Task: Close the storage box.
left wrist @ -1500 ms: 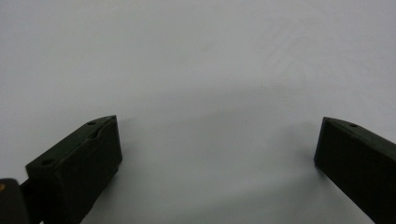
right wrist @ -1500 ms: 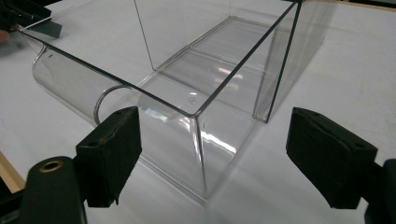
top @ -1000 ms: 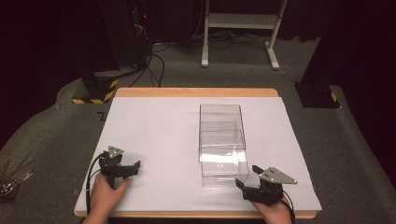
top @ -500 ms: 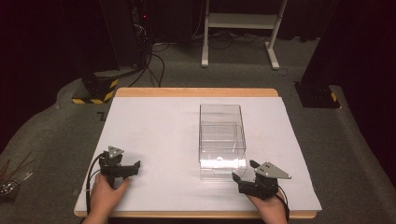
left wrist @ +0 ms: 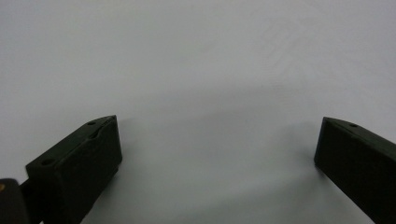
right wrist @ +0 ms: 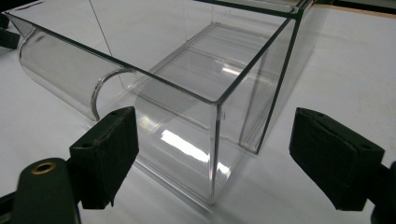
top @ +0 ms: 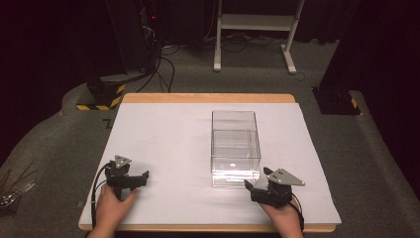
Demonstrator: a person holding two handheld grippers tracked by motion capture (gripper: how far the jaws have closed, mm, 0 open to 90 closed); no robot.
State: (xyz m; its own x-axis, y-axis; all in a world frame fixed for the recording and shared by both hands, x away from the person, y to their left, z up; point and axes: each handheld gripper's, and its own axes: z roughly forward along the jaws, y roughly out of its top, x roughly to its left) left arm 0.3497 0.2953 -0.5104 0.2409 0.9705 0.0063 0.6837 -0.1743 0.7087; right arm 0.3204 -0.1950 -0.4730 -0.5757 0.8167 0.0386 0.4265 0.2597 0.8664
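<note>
On the table lies a white sheet (top: 168, 148) that covers nearly the whole top, with a strip of pale wood (top: 208, 98) showing along the far edge and a thinner strip at the near one. Right of the middle of the sheet stands a clear box (top: 235, 148), open at the top, its long side running away from the person. From the right gripper view, a clear curved piece (right wrist: 60, 77) juts from one side of the box, low against the sheet.

Near the box's closest corner rests the right gripper (top: 258, 184), its jaws opening, the corner of the box between them but the pads clear of it. Well to the left, the left gripper (top: 143, 176) sits on bare sheet, jaws spread wide with nothing between them.

Around the table runs grey carpet (top: 376, 148). Beyond it, the room is dark: a white stand (top: 255, 22), cables (top: 166, 62) trailing across the floor, and a yellow-and-black striped block (top: 104, 94).
</note>
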